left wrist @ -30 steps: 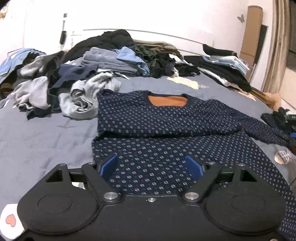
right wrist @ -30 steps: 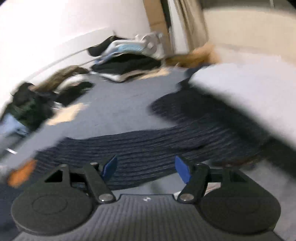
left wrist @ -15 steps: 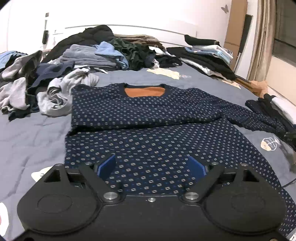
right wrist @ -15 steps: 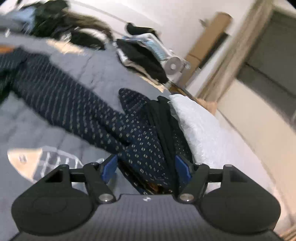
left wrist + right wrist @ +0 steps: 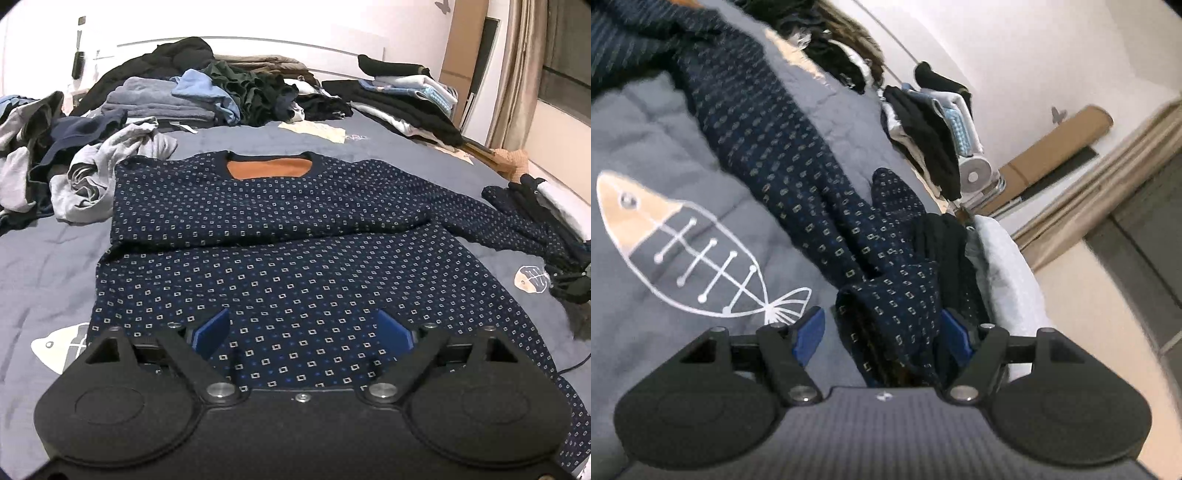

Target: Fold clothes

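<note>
Bed [image 5: 44,266]: covered by a grey-blue quilt printed with white fish outlines, one fish [image 5: 683,251] lying just beside the right gripper.

Unfolded clothes [image 5: 92,147]: a loose heap of grey, blue and black garments along the far left and head of the bed, one crumpled grey piece touching the sweater's left shoulder.

Folded stack [image 5: 406,92]: dark and pale garments piled at the far right of the bed, near a tall cardboard panel [image 5: 461,62] leaning on the wall.

Navy sweater [image 5: 288,240]: dotted with small pale squares, lying front-up and flat in the middle of the bed, collar away from the viewer with an orange lining visible inside the neck. Its left sleeve is folded across the chest; its right sleeve [image 5: 783,158] runs out sideways to the bed's right edge, where the cuff bunches against a dark garment [image 5: 942,240] and a pale cushion [image 5: 1004,266].

Left gripper [image 5: 301,332]: poised low over the sweater's hem, blue fingers [image 5: 210,332] spread wide apart, nothing between them.

Right gripper [image 5: 882,328]: tilted, at the end of the right sleeve. Its fingers [image 5: 810,332] stand apart with the bunched cuff lying in the gap; the cloth is not pinched.
</note>
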`<state>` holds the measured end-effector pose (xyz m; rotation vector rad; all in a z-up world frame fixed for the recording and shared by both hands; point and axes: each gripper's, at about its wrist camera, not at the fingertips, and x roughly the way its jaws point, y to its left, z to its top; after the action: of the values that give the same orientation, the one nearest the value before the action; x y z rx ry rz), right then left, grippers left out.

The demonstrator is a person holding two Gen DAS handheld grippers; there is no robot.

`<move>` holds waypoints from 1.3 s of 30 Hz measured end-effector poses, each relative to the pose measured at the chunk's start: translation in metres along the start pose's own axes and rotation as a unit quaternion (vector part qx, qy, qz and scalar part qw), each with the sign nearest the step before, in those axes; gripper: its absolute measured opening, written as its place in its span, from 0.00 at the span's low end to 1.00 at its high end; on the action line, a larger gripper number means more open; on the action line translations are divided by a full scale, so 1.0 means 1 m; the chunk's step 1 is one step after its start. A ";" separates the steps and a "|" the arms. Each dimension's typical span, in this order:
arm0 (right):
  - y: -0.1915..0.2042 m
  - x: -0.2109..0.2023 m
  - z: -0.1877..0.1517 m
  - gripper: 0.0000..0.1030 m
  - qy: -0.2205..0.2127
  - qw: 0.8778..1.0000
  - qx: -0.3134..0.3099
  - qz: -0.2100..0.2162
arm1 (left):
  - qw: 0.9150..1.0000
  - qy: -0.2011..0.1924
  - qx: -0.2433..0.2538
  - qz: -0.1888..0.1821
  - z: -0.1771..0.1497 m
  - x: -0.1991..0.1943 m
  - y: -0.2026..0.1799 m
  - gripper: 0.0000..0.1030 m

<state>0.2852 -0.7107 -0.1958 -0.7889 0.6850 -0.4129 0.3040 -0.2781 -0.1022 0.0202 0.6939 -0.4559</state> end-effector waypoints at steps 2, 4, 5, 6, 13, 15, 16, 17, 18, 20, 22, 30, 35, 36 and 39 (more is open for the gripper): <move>-0.001 -0.001 0.001 0.48 0.004 1.000 0.003 0.006 | 1.000 0.002 0.001 0.000 0.000 0.001 -0.001 0.84; -0.003 -0.001 0.002 0.16 0.009 1.000 0.009 0.014 | 1.000 0.003 0.003 -0.001 -0.001 0.001 -0.003 0.84; -0.010 -0.005 0.005 0.13 0.006 0.999 0.029 0.018 | 1.000 0.004 0.003 0.000 -0.001 0.001 -0.003 0.84; -0.018 -0.009 0.009 0.11 0.002 0.998 0.057 0.022 | 1.000 0.004 0.002 0.000 0.000 0.001 -0.002 0.84; -0.076 -0.037 0.035 0.05 -0.030 0.963 0.261 0.066 | 1.000 -0.008 -0.015 -0.005 0.008 -0.007 0.002 0.84; -0.092 -0.043 0.042 0.05 -0.038 0.936 0.334 0.103 | 1.000 -0.014 -0.021 -0.006 0.012 -0.011 0.005 0.85; -0.099 -0.045 0.046 0.05 -0.043 0.921 0.369 0.121 | 1.000 -0.018 -0.025 -0.006 0.013 -0.013 0.008 0.85; -0.101 -0.048 0.051 0.05 -0.041 0.923 0.363 0.119 | 0.999 -0.021 -0.030 -0.006 0.015 -0.016 0.010 0.85; -0.099 -0.051 0.057 0.05 -0.038 0.933 0.341 0.108 | 0.999 -0.024 -0.035 -0.007 0.016 -0.018 0.013 0.85; -0.096 -0.057 0.069 0.09 -0.030 0.951 0.296 0.088 | 0.999 -0.025 -0.039 -0.006 0.017 -0.022 0.018 0.86; -0.086 -0.058 0.069 0.11 -0.023 0.972 0.224 0.072 | 0.999 -0.025 -0.039 -0.005 0.017 -0.024 0.024 0.86; -0.046 -0.034 0.035 0.43 0.024 0.993 0.091 0.067 | 0.998 -0.023 -0.051 0.003 0.014 -0.029 0.041 0.87; -0.026 -0.020 0.035 0.46 0.033 0.996 0.048 0.066 | 1.000 -0.016 -0.025 -0.002 0.007 -0.027 0.034 0.88; -0.021 -0.018 0.035 0.47 0.033 0.996 0.036 0.070 | 1.000 -0.013 -0.022 -0.003 0.005 -0.026 0.033 0.88; -0.008 -0.007 0.033 0.53 0.045 0.997 -0.009 0.057 | 1.000 -0.004 -0.015 -0.002 0.001 -0.022 0.032 0.88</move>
<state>0.3021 -0.6955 -0.1702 -0.7481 0.8149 -0.3400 0.3026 -0.2407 -0.0919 -0.0114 0.6926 -0.4492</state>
